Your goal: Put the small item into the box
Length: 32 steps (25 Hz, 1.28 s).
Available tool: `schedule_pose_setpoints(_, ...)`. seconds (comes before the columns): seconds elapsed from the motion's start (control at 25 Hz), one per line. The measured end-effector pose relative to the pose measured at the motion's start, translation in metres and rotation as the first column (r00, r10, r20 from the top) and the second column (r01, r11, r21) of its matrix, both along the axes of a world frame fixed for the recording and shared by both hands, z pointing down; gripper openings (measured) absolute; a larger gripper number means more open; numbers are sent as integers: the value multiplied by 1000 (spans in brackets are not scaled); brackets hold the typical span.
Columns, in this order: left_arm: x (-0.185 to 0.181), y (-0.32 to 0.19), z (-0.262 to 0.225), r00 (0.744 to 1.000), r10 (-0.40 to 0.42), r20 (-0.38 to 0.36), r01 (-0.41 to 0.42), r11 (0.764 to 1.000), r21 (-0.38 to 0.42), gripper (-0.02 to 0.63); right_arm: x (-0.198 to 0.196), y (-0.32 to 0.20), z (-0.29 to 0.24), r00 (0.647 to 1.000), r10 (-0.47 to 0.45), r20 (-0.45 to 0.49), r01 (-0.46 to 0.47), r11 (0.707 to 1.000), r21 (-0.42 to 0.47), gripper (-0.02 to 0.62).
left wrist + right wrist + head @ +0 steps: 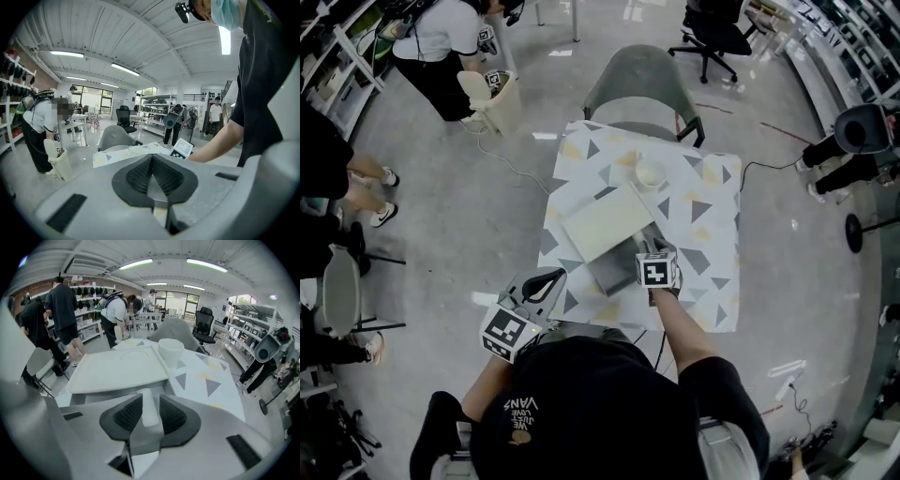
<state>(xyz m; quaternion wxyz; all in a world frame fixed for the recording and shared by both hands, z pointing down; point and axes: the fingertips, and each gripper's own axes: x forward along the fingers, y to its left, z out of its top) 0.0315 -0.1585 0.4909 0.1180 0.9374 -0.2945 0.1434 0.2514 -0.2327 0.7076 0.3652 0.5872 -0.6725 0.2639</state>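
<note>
Right gripper view, right gripper (150,396) jaws partway apart, clamped on small white stick (147,407), over open grey box (97,398), left gripper (153,156) jaws together, empty

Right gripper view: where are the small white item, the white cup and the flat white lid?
small white item (149,409): right gripper view, its middle.
white cup (171,351): right gripper view, its side wall.
flat white lid (117,371): right gripper view, its flat top.

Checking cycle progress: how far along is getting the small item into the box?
Done: grey box is open, with the white lid set aside. In hand: right gripper grips the small white item at the box's opening. To do: lower and release it inside. Left gripper is shut and empty.
</note>
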Motion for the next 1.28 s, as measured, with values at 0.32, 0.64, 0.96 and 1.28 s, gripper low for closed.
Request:
schedule_pose_setpoints(0.32, 16, -3, -7, 993, 117, -29, -116, 993, 20, 6, 0, 8, -74, 994, 83, 64, -95, 973, 212, 2)
schedule_pose_setpoints(0.64, 22, -2, -9, 969, 242, -50, -240, 970, 36, 6, -13, 43, -137, 970, 153, 189, -212, 911, 354, 2)
schedule_pose_setpoints(0.96, 21, 0, -11, 938, 339, -70, -336, 940, 58, 6, -31, 85, -186, 948, 209, 240, -300, 839, 454, 0)
schedule_pose_setpoints(1.28, 15, 4, -15, 899, 429, -82, -423, 902, 80, 6, -58, 125, -228, 920, 264, 289, -384, 756, 530, 0)
